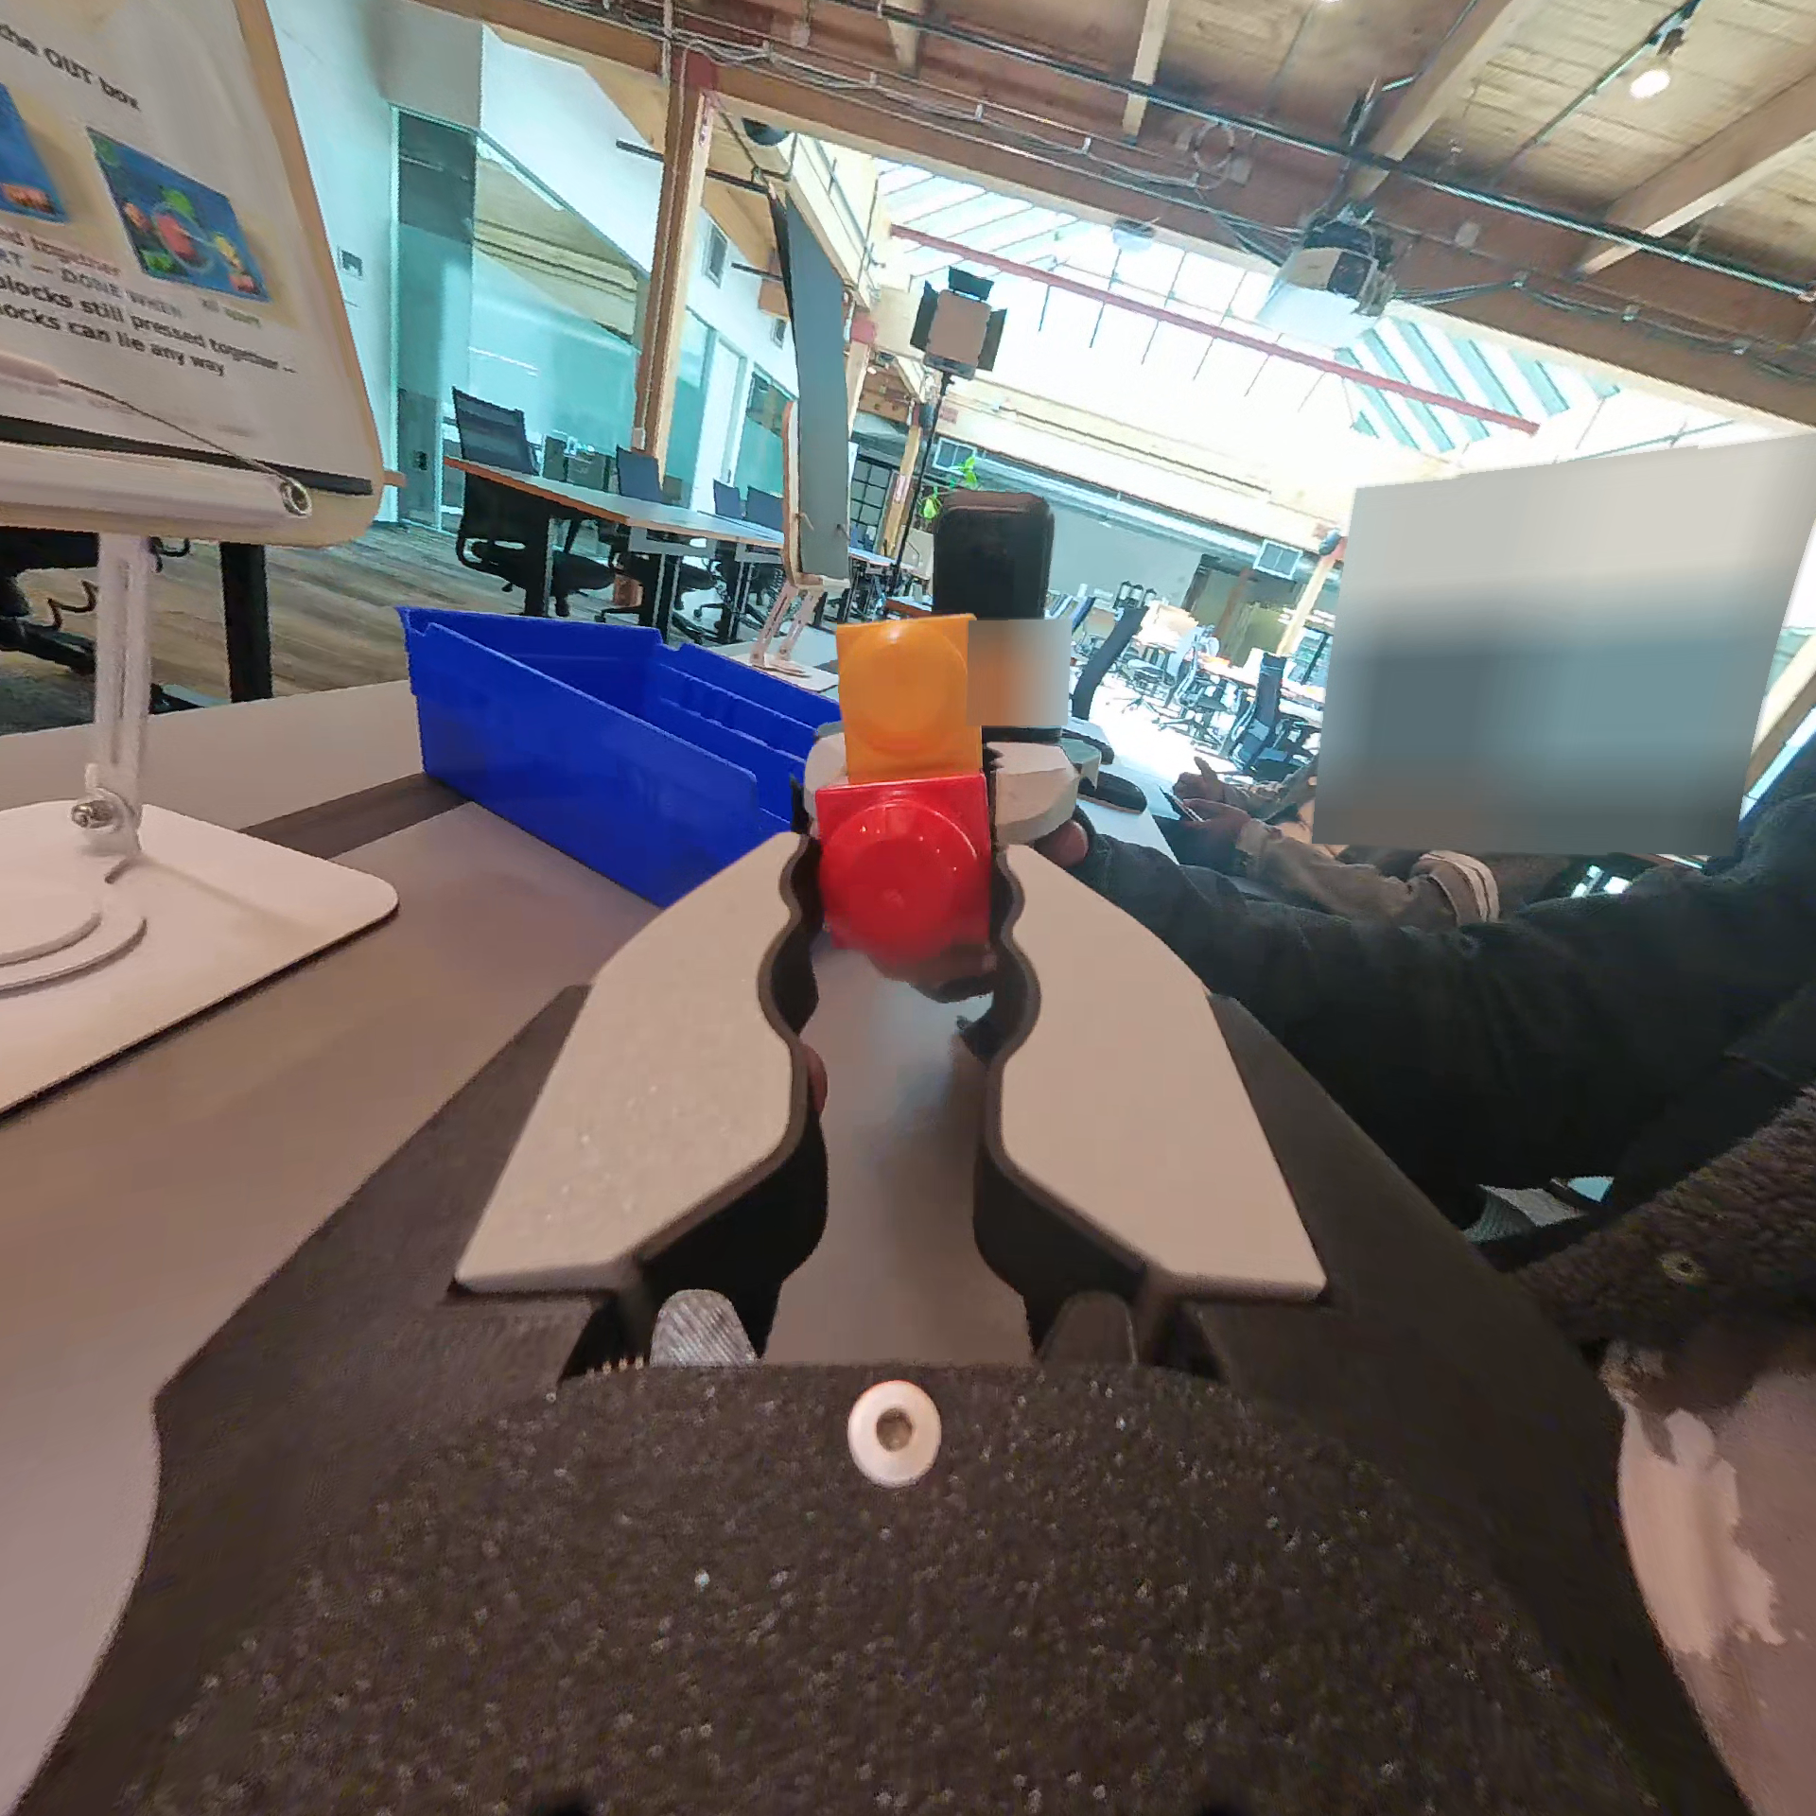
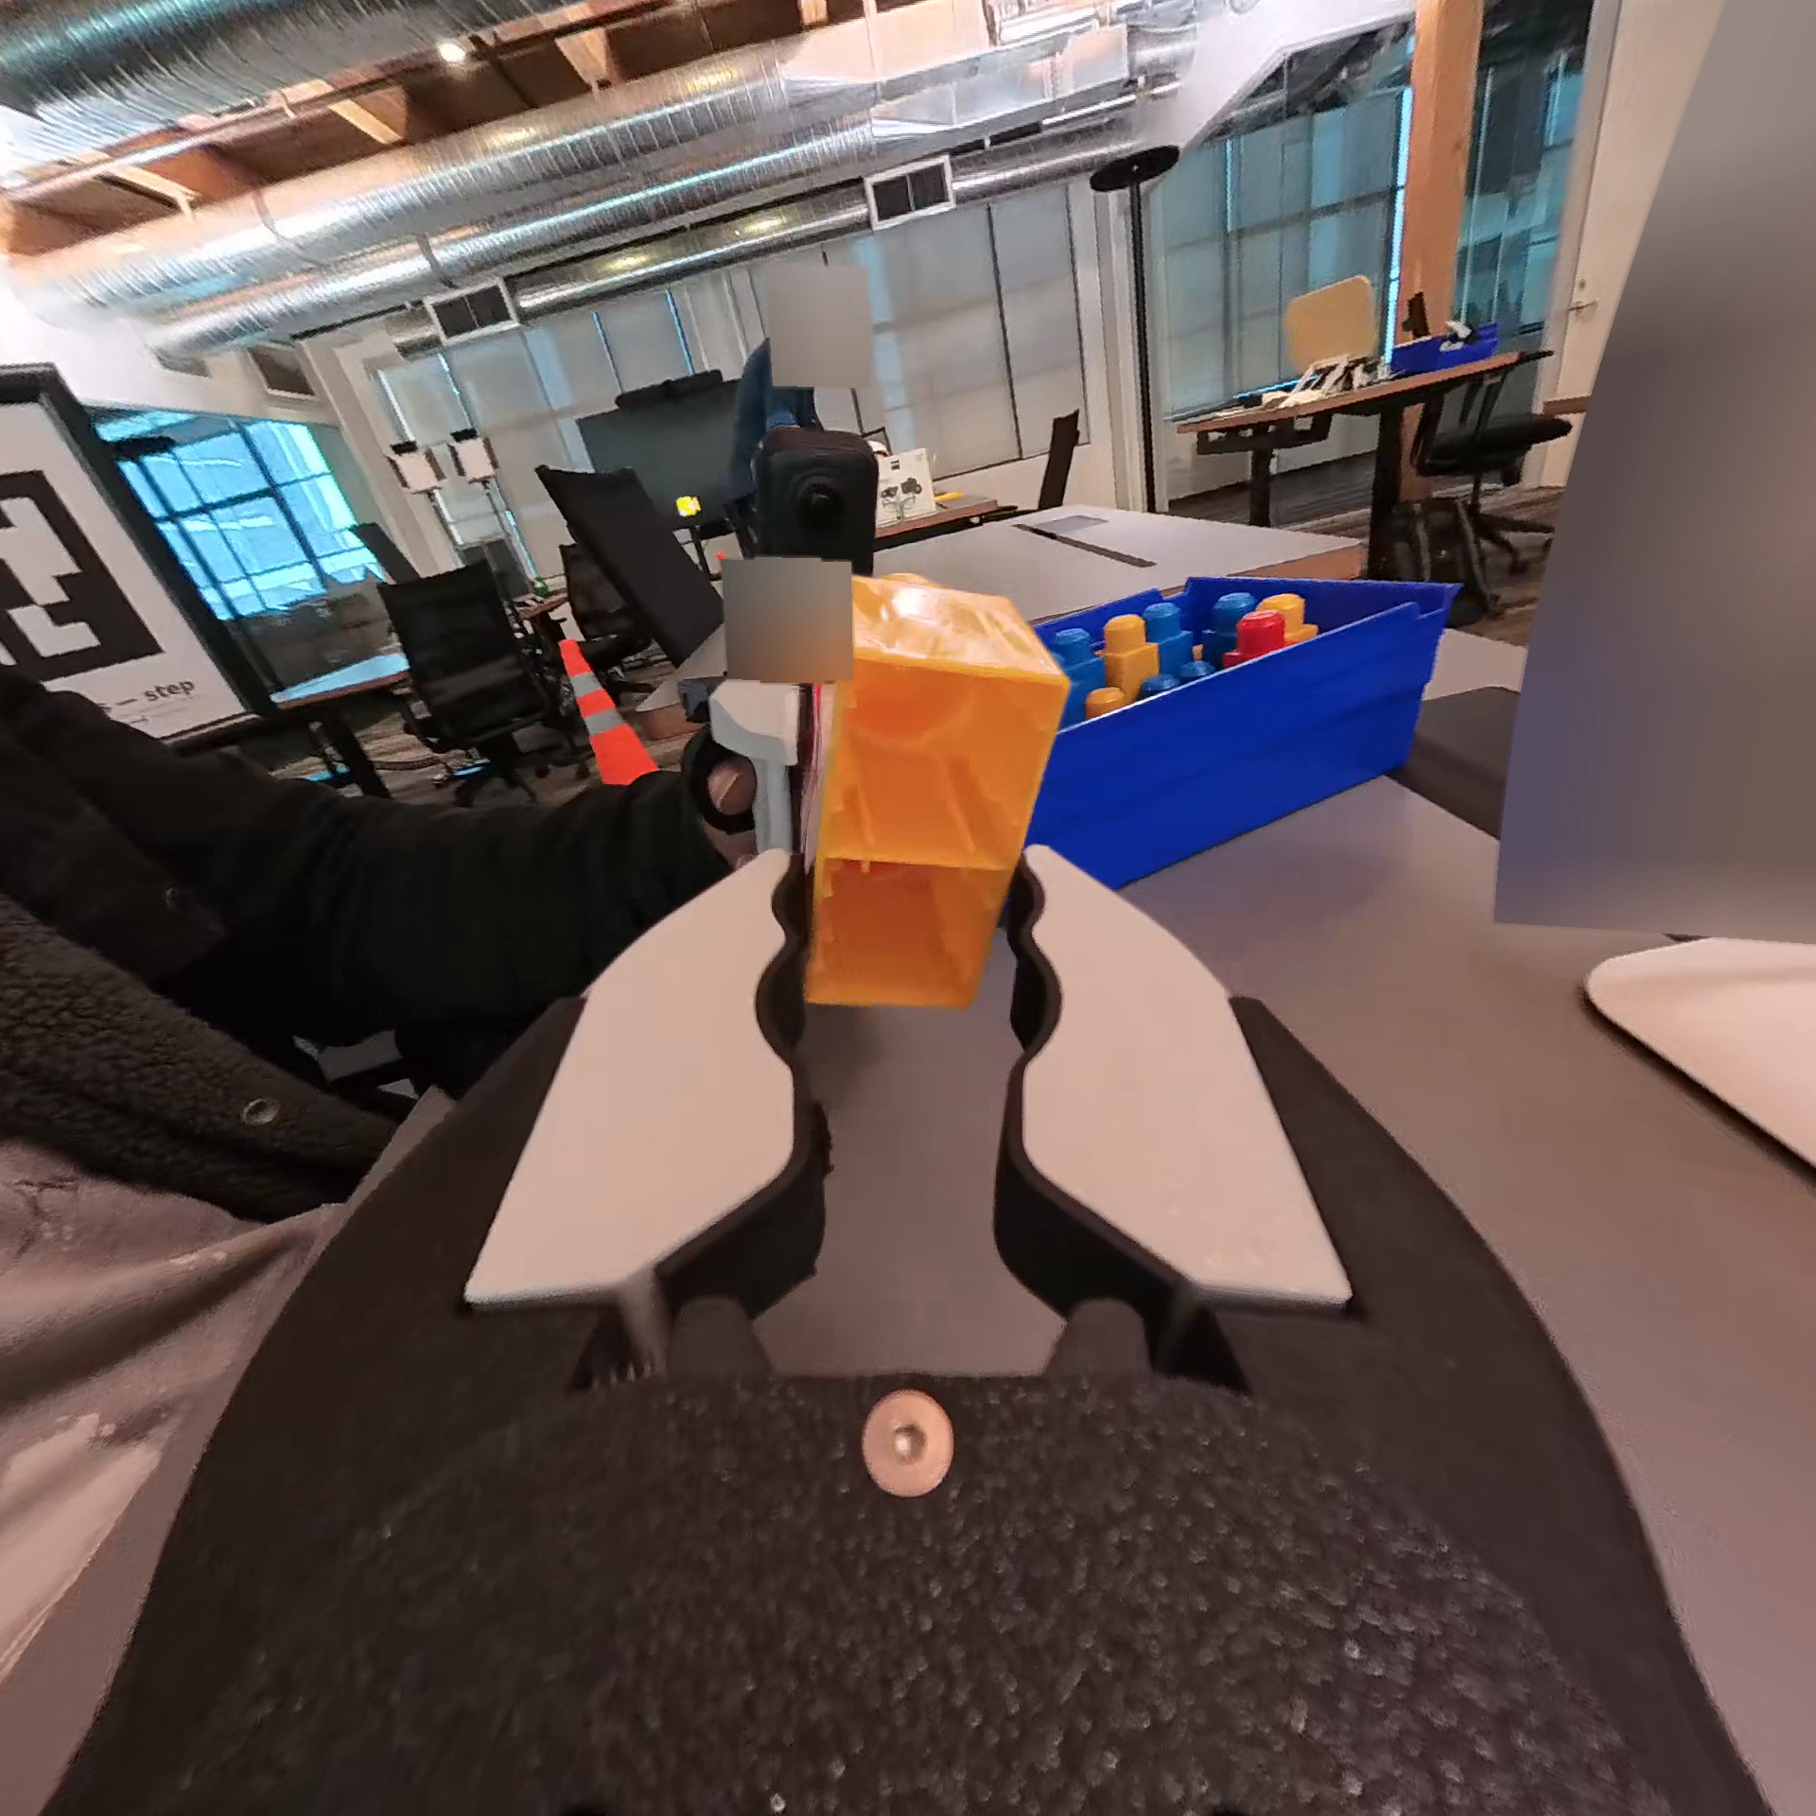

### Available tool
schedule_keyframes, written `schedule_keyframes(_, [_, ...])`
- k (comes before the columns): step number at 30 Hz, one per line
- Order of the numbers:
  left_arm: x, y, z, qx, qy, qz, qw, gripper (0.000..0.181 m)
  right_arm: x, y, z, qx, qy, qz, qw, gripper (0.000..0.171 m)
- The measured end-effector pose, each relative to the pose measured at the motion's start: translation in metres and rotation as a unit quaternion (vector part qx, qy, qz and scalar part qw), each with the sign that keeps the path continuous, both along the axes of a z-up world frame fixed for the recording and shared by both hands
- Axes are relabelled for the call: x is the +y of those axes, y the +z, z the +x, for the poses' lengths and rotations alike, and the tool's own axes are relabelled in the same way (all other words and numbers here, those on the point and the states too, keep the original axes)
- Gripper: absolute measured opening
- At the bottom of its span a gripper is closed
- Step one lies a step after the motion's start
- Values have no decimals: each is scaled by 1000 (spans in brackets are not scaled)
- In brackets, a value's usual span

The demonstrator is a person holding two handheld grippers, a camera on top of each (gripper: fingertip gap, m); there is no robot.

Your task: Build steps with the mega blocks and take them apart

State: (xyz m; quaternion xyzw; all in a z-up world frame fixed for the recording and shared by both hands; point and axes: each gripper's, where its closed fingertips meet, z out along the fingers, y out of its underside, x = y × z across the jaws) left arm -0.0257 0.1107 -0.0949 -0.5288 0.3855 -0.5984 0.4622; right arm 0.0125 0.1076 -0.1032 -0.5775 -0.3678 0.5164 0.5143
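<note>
Orange block [image 2: 919, 816] and red block [image 1: 899, 870] are held joined in mid-air between two grippers: the left gripper [image 1: 899, 884] pinches the red block at its 12 o'clock, while the right gripper [image 2: 904, 924] clamps the orange, probably bracing for separation. Spare blocks fill the blue bin [image 2: 1238, 757] at 2 o'clock.
</note>
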Motion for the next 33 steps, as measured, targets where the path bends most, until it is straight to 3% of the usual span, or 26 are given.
schedule_keyframes(8, [-8,-3,1,26,-10,26,999,32,-9,-2,5,-24,34,-23,999,35])
schedule_keyframes(12, [4,12,-21,-4,18,24,1000,32,-2,20,51,23,-9,0,1000,35])
schedule_keyframes(16, [11,-3,-25,81,49,66,993,33,4,35,74,63,-47,11,997,36])
schedule_keyframes(20, [13,-42,-18,208,54,91,972,32,8,27,67,55,-46,0,997,36])
schedule_keyframes(27, [9,-107,-27,422,16,124,898,33,13,24,67,57,-57,-8,997,36])
schedule_keyframes(33, [-15,-126,-48,556,-71,146,815,32,17,15,61,38,-56,-17,998,36])
